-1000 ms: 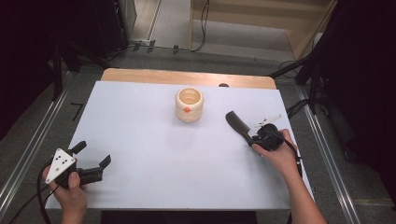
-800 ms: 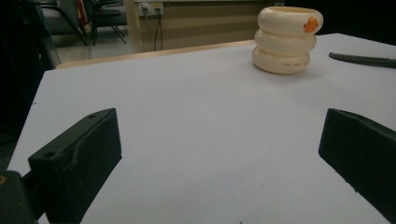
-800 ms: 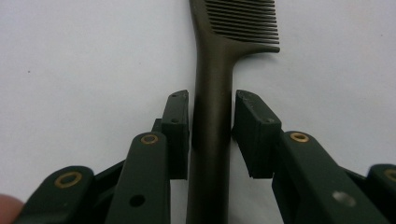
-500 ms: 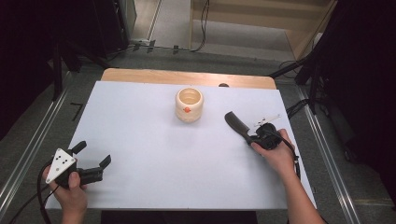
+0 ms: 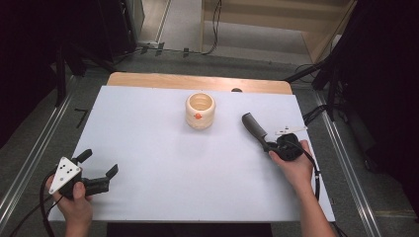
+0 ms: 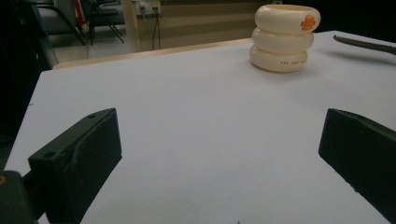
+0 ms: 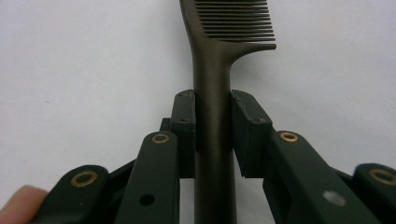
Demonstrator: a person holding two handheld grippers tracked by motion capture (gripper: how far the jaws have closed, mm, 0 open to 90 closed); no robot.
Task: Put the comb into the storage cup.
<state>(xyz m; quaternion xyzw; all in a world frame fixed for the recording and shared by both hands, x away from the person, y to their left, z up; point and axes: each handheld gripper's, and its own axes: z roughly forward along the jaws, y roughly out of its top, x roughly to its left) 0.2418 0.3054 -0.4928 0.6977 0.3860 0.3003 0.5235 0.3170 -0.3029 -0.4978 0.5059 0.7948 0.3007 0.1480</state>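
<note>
Right gripper (image 7: 212,135) clamps the dark comb (image 7: 219,70) by its handle, both pads pressing its sides, having just closed on it; the toothed end (image 5: 250,123) projects over the white table (image 5: 148,143), probably for carrying toward the cream ringed cup (image 5: 200,111) nearby. Left gripper (image 5: 101,170), jaws wide apart and empty, rests at the near-left corner, well clear.

Left gripper (image 5: 99,170): held low at the near left of the surface (image 5: 148,148), jaws spread wide, nothing between them. Right gripper (image 7: 212,130): jaws closed inward on the comb (image 7: 212,93) handle, pads pressing both sides, right hand (image 5: 296,165) behind.
</note>
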